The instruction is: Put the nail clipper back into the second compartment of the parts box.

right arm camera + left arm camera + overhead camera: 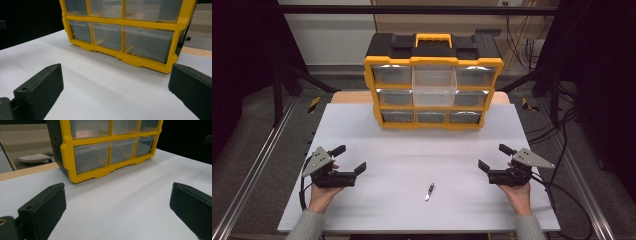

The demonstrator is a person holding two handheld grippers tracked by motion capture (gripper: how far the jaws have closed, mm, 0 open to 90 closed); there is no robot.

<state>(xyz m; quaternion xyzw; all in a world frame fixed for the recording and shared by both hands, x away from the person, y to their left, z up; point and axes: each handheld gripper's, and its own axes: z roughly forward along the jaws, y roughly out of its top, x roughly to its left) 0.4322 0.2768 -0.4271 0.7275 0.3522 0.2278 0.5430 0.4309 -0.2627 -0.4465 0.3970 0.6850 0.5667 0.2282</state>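
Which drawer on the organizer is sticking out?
The big top-centre drawer of the organizer. Its clear front stands forward of the yellow frame; the others sit flush.

Table [412, 220]: lying under everything, running forward from the person's edge.
Drawer cabinet [433, 80]: standing at the table's far edge, about centred, its drawers facing the person.
Middle top drawer [434, 86]: sticking out in front of its neighbours.
Small metal tool [429, 191]: lying on the table near the front edge, between the two grippers.
Left gripper [351, 159]: sitting at the front left, jaws spread.
Right gripper [495, 157]: sitting at the front right, jaws spread.
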